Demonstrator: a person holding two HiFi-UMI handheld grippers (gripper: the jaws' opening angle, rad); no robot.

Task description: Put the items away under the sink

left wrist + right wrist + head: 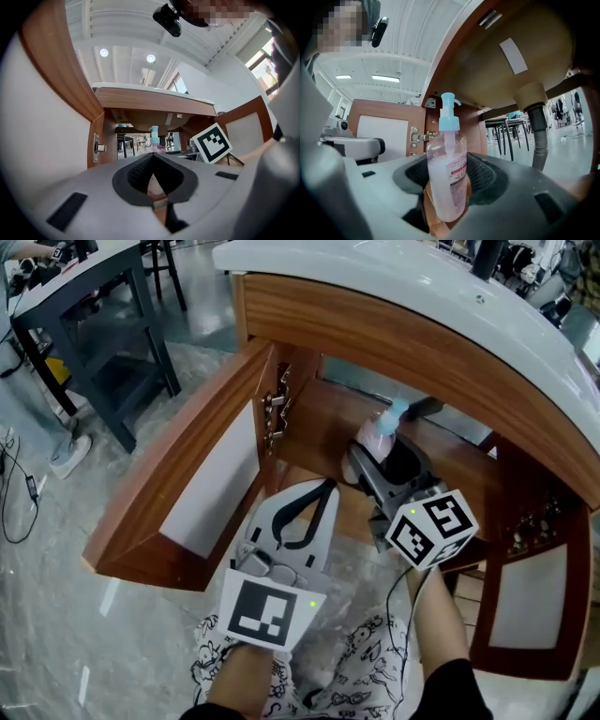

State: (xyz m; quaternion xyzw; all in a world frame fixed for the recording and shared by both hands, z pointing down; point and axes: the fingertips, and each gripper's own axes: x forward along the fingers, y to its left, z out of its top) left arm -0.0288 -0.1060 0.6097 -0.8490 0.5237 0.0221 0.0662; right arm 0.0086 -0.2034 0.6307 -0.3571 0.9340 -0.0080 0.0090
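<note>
A clear pump bottle point(379, 435) of pink liquid with a light-blue pump stands upright inside the open cabinet under the sink. My right gripper point(386, 463) is shut on its body, and the right gripper view shows the bottle point(447, 180) pinched between the dark pads, just above the wooden cabinet floor. Whether it rests on that floor I cannot tell. My left gripper point(322, 487) hovers at the cabinet's front left, its jaws shut tip to tip on nothing. From the left gripper point(153, 154) view, the bottle point(154, 137) shows beyond the tips.
Both cabinet doors stand open: the left door point(187, 493) and the right door point(530, 606). Metal hinges point(275, 413) line the left wall. The drain pipe point(536, 136) drops from the basin at the right. The white countertop point(394, 287) overhangs. A dark table point(103, 324) stands far left.
</note>
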